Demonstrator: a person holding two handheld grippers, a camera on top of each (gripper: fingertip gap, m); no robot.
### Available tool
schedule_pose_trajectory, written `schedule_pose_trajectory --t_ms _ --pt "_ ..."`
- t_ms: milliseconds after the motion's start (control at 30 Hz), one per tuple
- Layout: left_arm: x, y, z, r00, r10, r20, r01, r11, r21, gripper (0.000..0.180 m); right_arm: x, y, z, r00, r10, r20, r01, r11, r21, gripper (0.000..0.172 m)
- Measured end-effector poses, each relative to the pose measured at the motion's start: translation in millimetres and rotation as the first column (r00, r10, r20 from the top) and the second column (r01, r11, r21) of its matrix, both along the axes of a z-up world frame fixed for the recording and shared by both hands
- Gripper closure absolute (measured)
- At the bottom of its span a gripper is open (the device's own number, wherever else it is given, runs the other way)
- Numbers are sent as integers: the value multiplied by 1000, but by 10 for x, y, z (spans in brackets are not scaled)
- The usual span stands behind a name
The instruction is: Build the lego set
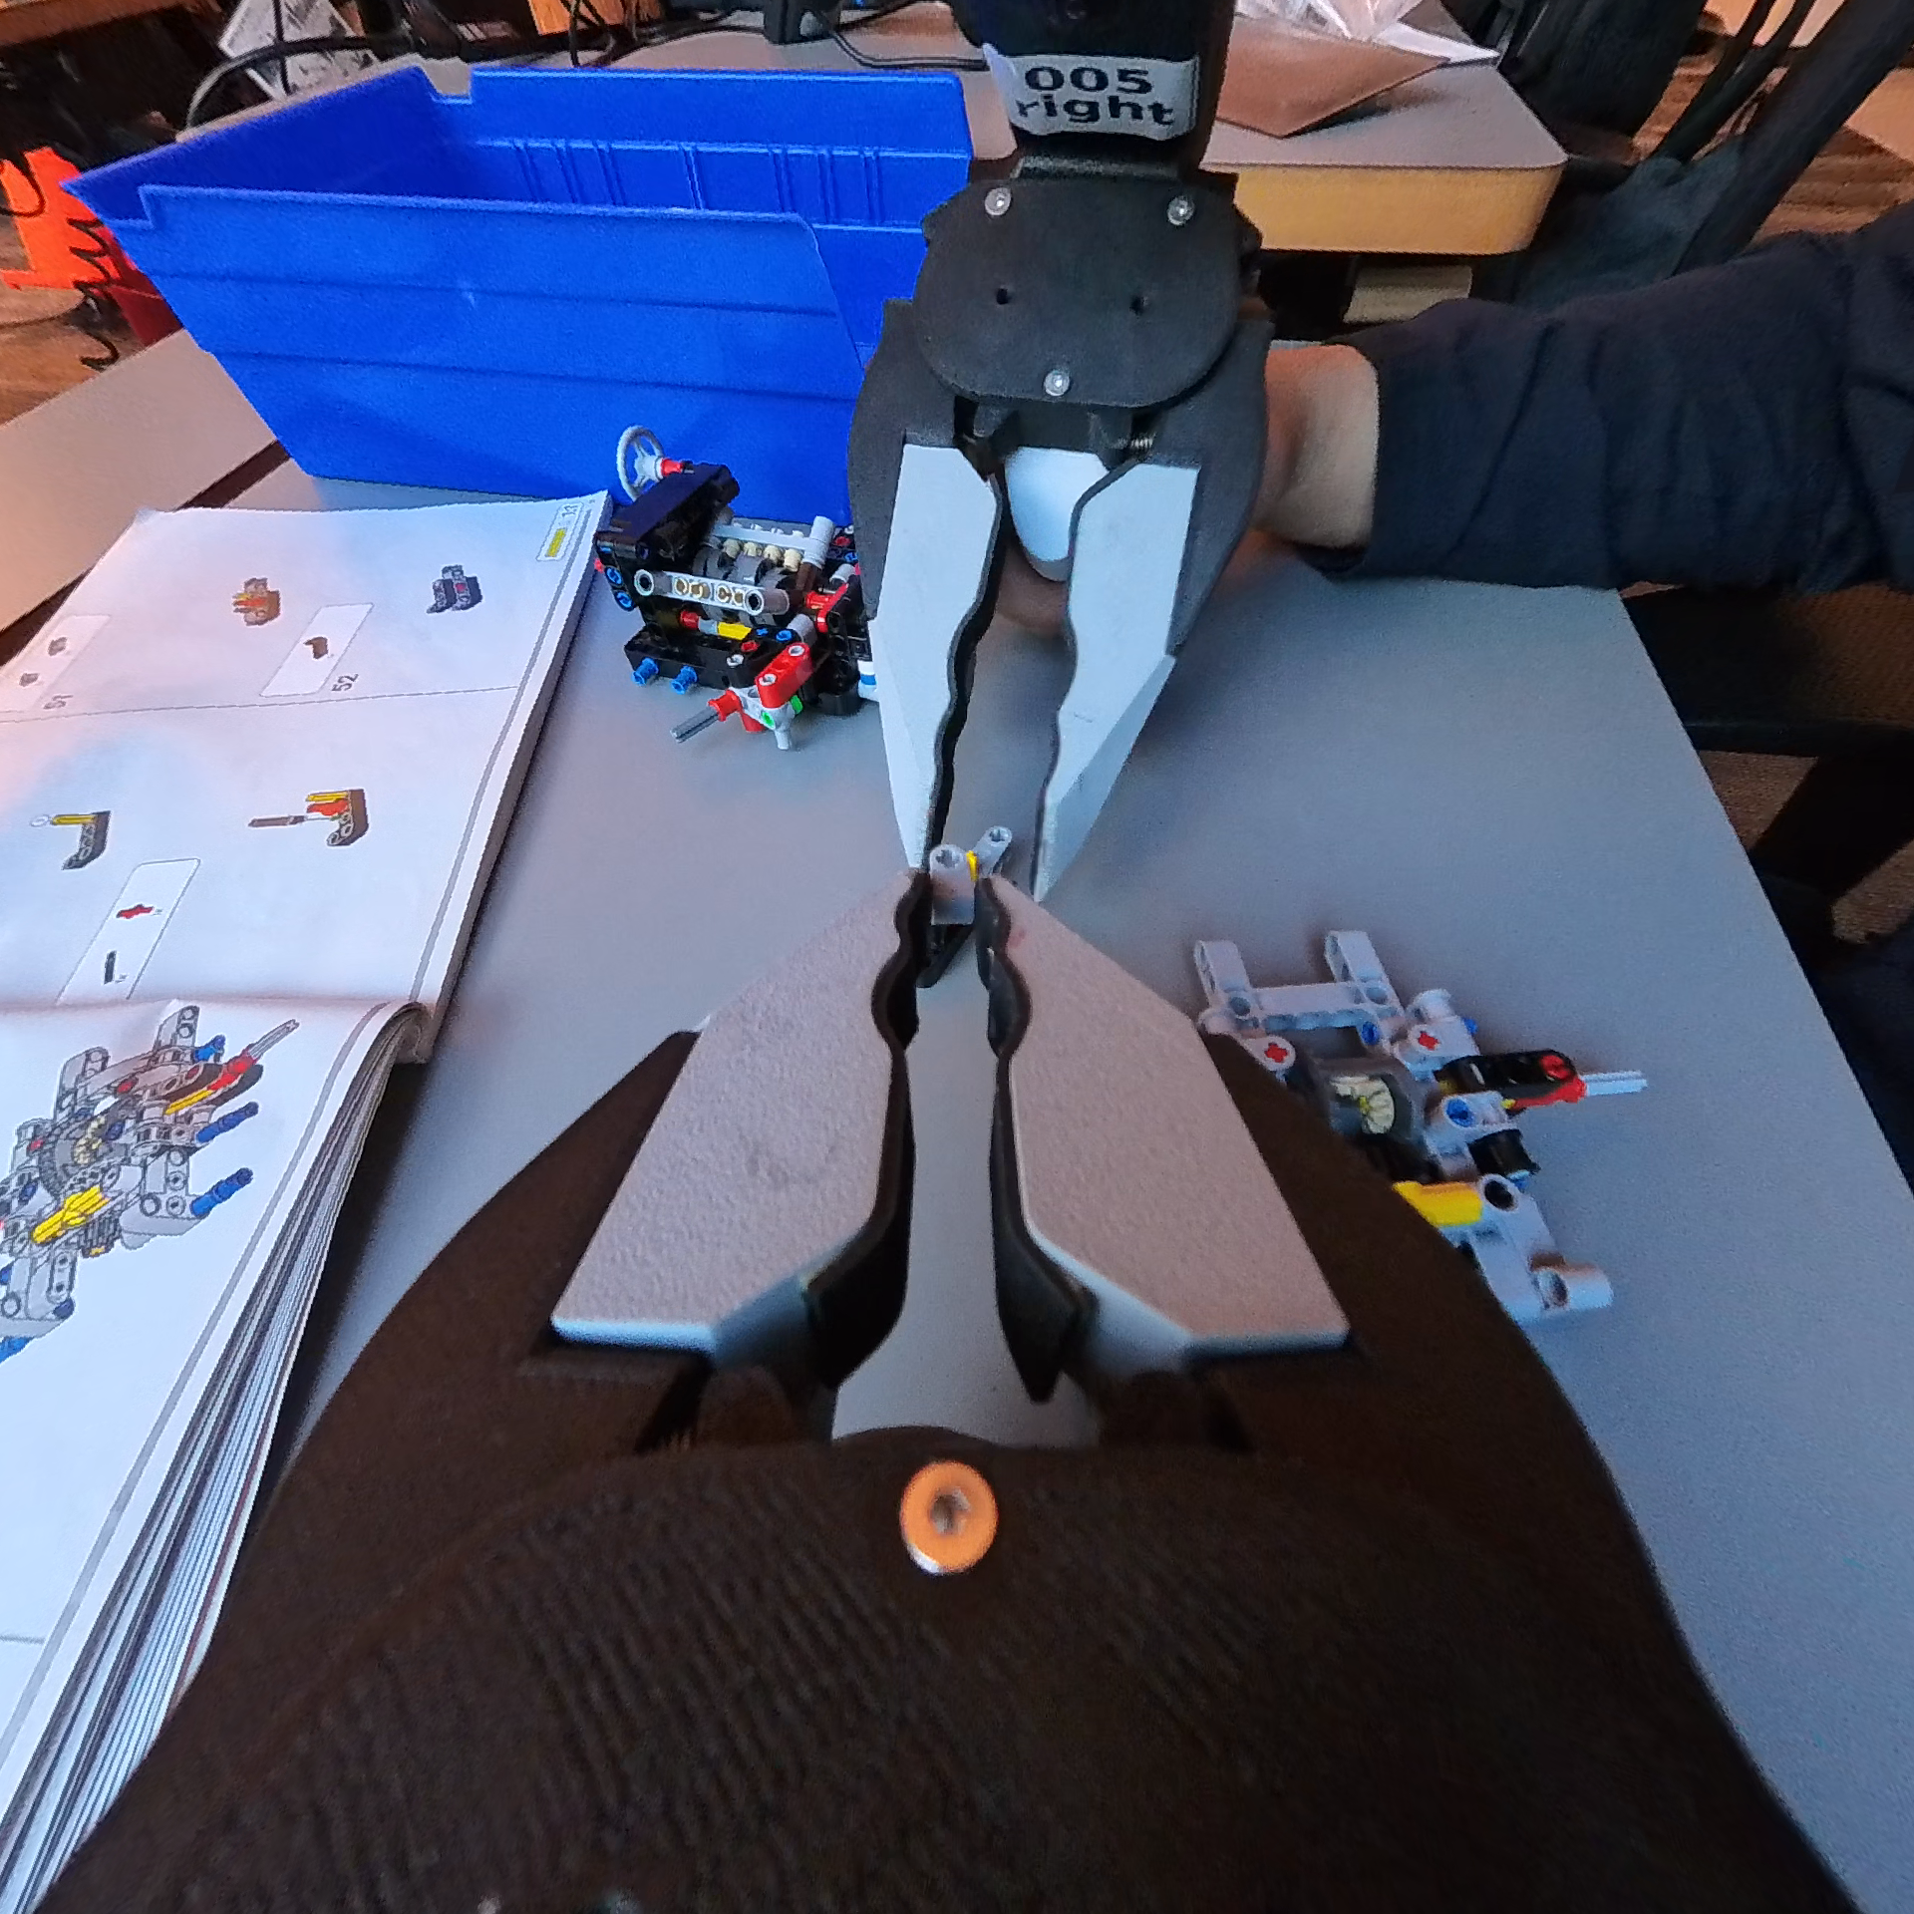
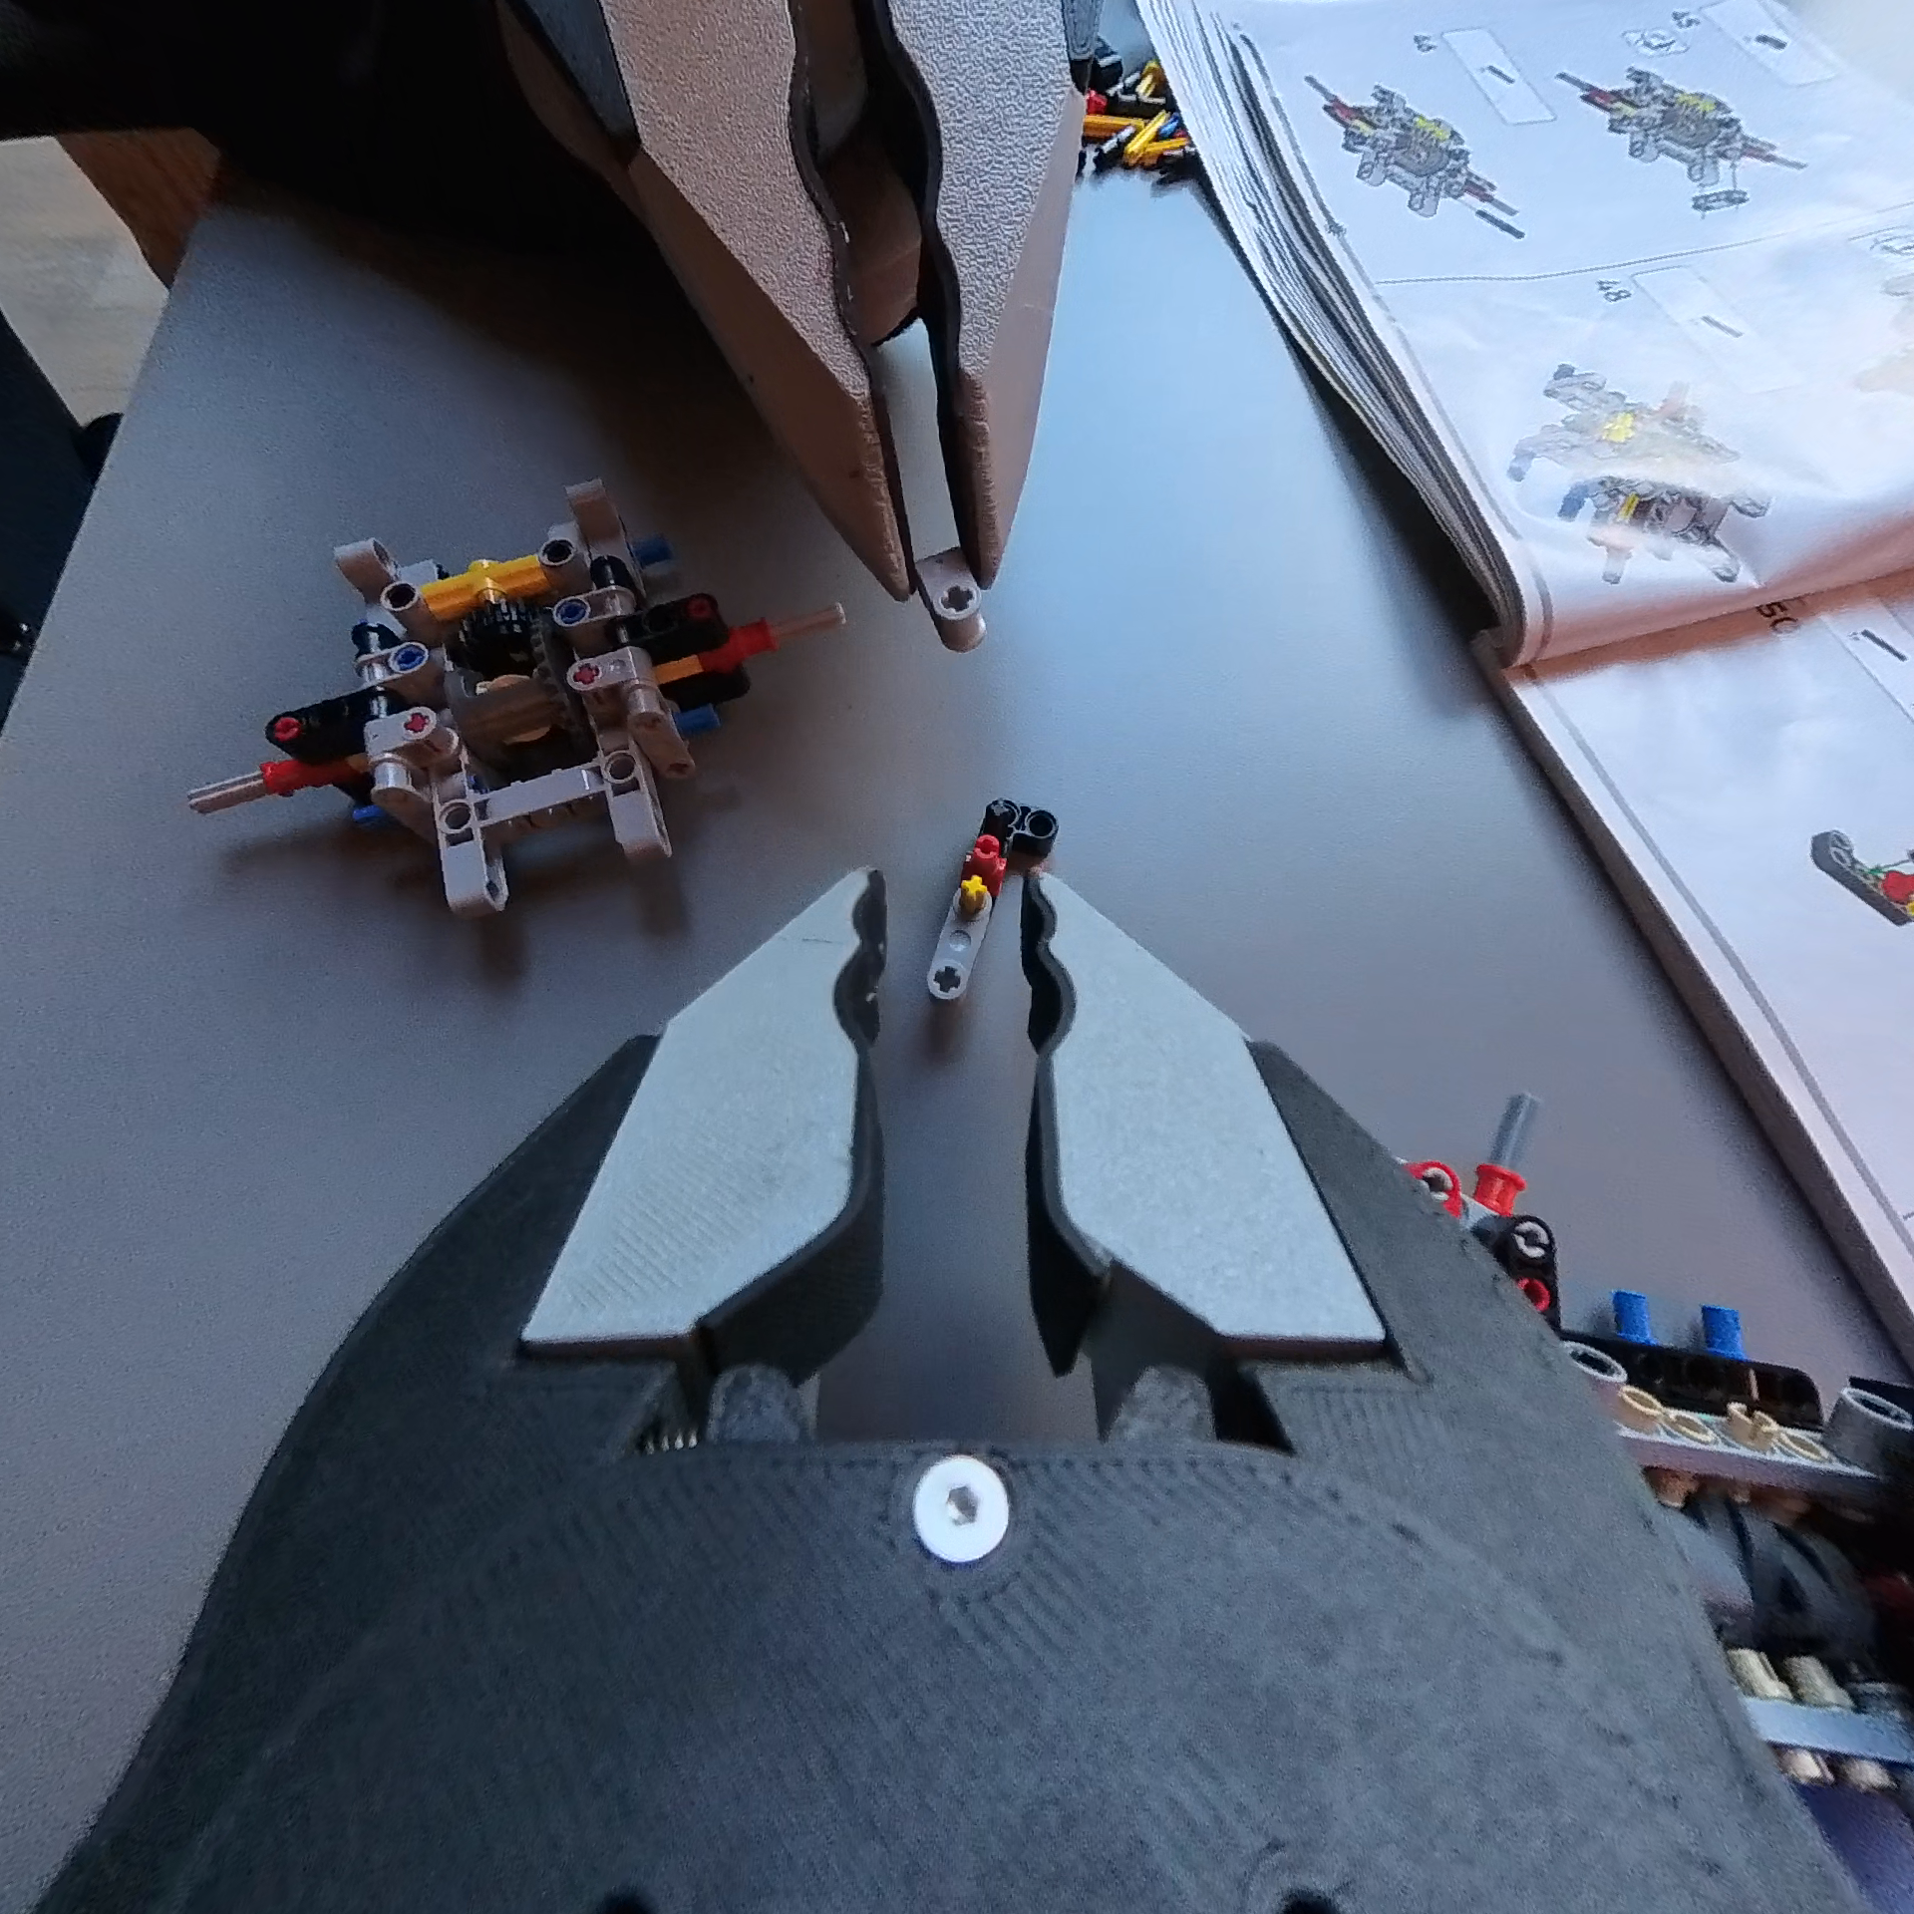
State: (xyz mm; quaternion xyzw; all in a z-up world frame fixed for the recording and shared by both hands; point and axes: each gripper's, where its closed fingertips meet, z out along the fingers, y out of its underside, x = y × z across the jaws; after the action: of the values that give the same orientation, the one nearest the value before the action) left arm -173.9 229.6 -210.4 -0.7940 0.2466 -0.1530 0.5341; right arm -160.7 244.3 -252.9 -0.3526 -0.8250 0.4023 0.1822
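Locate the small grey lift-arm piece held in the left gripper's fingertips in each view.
Left wrist view: grey lift-arm piece at centre, pinched at the left gripper's tips.
Right wrist view: upper centre, poking from the far gripper's tips.
Shared landmark: the open instruction booklet.

Soft daylight falls across the grey table (image 1: 1346,777); shadows are faint, edges bend with wide-angle distortion, near foreground slightly blurred.
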Motion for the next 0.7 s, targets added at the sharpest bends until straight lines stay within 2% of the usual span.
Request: schedule_pose_trajectory --t_ms 700 --pt "17 -1 -21 1000 -6 -17 6 1000 -7 175 -13 19 -17 1000 1 -13 0 999 34 157"
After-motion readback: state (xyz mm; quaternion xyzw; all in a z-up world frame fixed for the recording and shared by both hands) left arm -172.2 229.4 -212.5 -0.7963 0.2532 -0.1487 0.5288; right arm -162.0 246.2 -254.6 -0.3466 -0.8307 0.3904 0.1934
